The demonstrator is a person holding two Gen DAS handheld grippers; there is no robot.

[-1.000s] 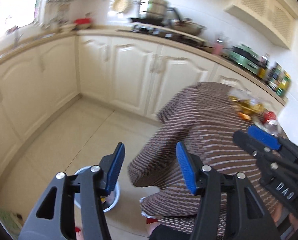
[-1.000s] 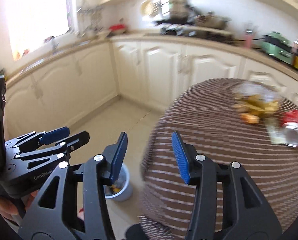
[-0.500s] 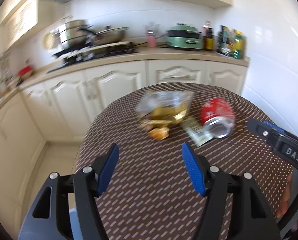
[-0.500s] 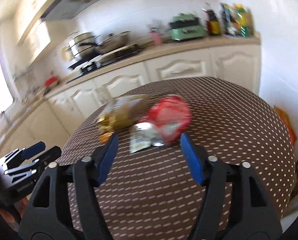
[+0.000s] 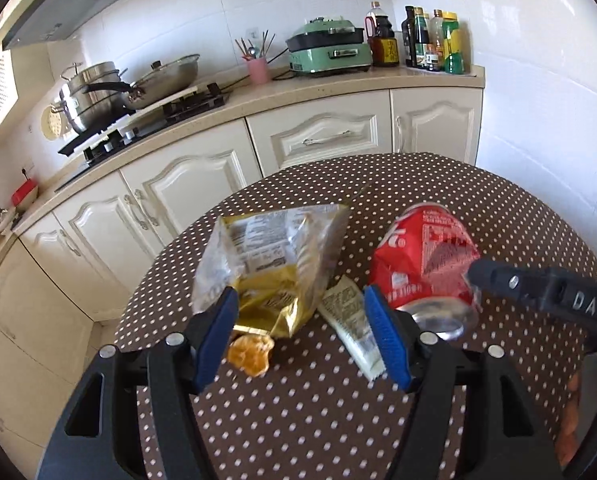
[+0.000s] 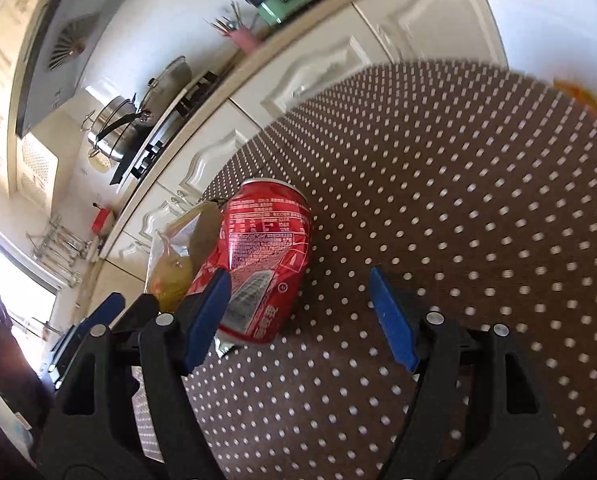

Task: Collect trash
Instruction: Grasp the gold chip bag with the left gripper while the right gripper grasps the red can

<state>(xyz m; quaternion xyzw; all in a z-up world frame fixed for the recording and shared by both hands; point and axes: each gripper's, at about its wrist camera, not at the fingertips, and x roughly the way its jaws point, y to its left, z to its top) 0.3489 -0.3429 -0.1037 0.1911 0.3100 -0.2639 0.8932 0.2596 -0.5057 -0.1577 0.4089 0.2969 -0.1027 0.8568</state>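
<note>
On the round brown dotted table [image 5: 378, 420] lie a crumpled gold and clear snack bag [image 5: 274, 264], an orange peel [image 5: 250, 354], a small pale wrapper [image 5: 354, 330] and a dented red soda can [image 5: 422, 268] on its side. My left gripper [image 5: 302, 336] is open just above the table, fingers either side of the bag's near end and the wrapper. My right gripper [image 6: 298, 312] is open, tilted, its left finger [image 6: 208, 312] over the can [image 6: 262, 256]. The bag [image 6: 174, 264] shows behind the can. The right gripper's tip [image 5: 538, 292] reaches past the can.
Cream kitchen cabinets [image 5: 202, 184] and a countertop run behind the table, with a hob and pots [image 5: 110, 96], a green cooker [image 5: 330, 52], a pink utensil cup [image 5: 258, 68] and bottles [image 5: 430, 40]. A white tiled wall stands at the right.
Both grippers swung from the floor and bin to the table, then moved closer to the trash. The right gripper tilted and came down beside the can. Both stay open.
</note>
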